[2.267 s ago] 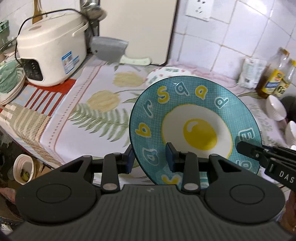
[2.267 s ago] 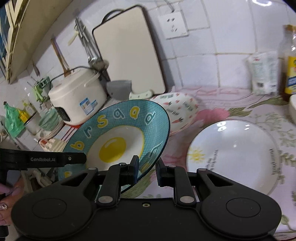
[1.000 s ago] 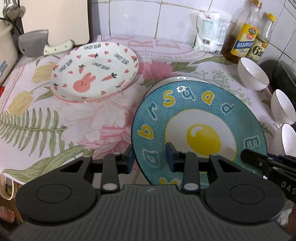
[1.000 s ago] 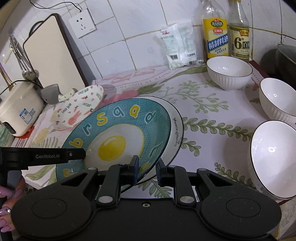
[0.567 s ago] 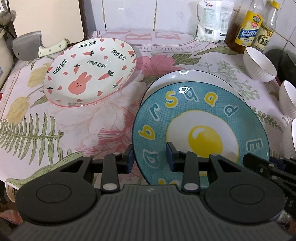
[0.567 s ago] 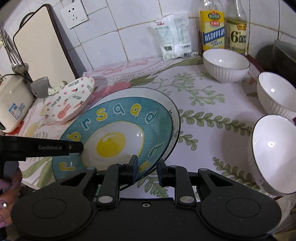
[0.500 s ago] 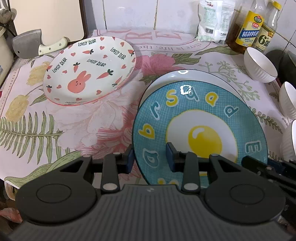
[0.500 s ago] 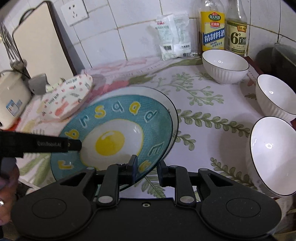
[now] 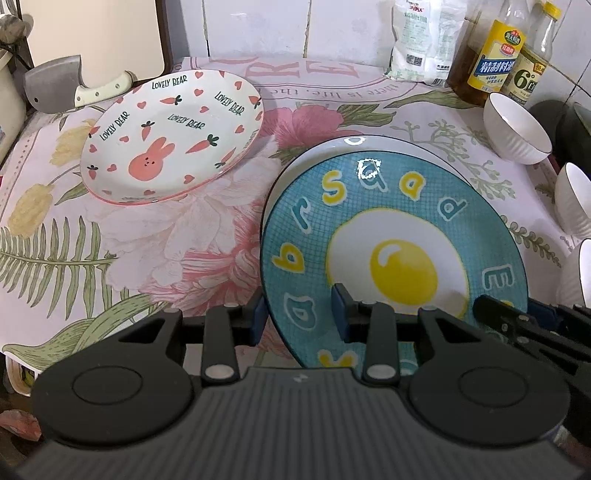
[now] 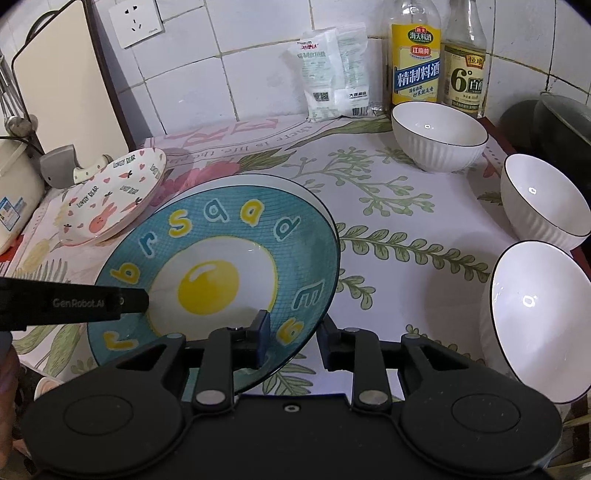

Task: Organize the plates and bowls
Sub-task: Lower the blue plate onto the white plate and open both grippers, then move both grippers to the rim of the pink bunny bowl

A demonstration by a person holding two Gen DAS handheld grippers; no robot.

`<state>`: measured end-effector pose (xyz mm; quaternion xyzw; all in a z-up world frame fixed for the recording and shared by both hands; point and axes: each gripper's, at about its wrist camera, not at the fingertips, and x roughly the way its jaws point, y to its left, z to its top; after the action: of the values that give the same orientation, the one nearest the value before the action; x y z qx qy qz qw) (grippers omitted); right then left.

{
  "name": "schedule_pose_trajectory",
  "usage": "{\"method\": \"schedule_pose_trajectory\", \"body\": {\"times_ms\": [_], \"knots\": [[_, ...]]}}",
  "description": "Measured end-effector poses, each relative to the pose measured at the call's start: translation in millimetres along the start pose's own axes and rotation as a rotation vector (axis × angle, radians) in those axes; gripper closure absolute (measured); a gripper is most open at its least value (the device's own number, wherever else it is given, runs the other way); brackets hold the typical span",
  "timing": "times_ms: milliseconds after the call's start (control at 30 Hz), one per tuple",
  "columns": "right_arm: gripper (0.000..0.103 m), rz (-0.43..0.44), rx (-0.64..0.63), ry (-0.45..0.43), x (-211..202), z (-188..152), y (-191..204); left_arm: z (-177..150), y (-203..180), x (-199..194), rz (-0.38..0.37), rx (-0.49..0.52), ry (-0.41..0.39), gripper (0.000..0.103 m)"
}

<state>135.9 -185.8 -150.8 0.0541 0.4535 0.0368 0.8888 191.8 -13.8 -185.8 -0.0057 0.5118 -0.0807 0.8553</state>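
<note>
A blue plate with a fried-egg picture and yellow letters lies tilted over a white plate on the flowered cloth. My left gripper is shut on its near left rim. My right gripper straddles the near right rim of the blue plate. Its jaws are opening, and the right finger stands off the plate's edge. The white plate shows only as a crescent behind. A rabbit-and-carrot plate rests to the left. Three white bowls stand on the right.
Two bottles and a white packet stand against the tiled wall. A cleaver and a cutting board are at the back left, beside a rice cooker. A dark pot sits far right.
Both grippers carried the blue plate rightward from near the rice cooker and lowered it onto the white plate. The right jaws have widened off the rim.
</note>
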Motion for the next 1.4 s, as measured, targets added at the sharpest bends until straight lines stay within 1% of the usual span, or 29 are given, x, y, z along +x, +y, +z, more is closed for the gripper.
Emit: {"method": "schedule_pose_trajectory", "body": {"times_ms": [133, 267, 333, 533, 667, 800, 867, 1000, 1133, 1233, 1300, 1400], "knots": [[0.067, -0.025, -0.013, -0.012, 4, 2, 3, 1, -3, 2, 0.012, -0.004, 0.0, 0.068], [0.066, -0.077, -0.068, -0.023, 8, 3, 11, 2, -6, 4, 0.029, -0.003, 0.006, 0.068], [0.066, -0.089, -0.087, -0.027, 11, 2, 12, 1, -6, 5, 0.028, -0.01, 0.011, 0.068], [0.066, -0.077, -0.069, -0.04, 12, 0, 8, -3, -7, 6, 0.019, -0.022, 0.017, 0.068], [0.066, -0.056, -0.037, -0.046, -2, 2, 7, -6, -4, -6, 0.002, -0.031, 0.014, 0.068], [0.065, -0.007, -0.011, -0.075, -24, 11, 5, -4, 4, -28, -0.029, -0.036, -0.019, 0.066], [0.065, 0.038, 0.0, -0.092, -36, 18, 6, -2, 10, -44, -0.06, -0.039, -0.052, 0.066], [0.056, 0.129, -0.009, -0.14, -59, 29, 16, 3, 27, -75, -0.104, -0.046, -0.132, 0.064], [0.055, 0.217, -0.036, -0.186, -79, 37, 28, 7, 48, -102, -0.114, -0.054, -0.213, 0.062], [0.055, 0.311, -0.059, -0.233, -89, 41, 38, 8, 65, -116, -0.112, -0.061, -0.273, 0.062], [0.054, 0.361, -0.072, -0.246, -89, 47, 48, 9, 78, -122, -0.106, -0.073, -0.306, 0.062], [0.048, 0.401, -0.09, -0.249, -83, 56, 64, 10, 95, -127, -0.095, -0.099, -0.349, 0.061]]}}
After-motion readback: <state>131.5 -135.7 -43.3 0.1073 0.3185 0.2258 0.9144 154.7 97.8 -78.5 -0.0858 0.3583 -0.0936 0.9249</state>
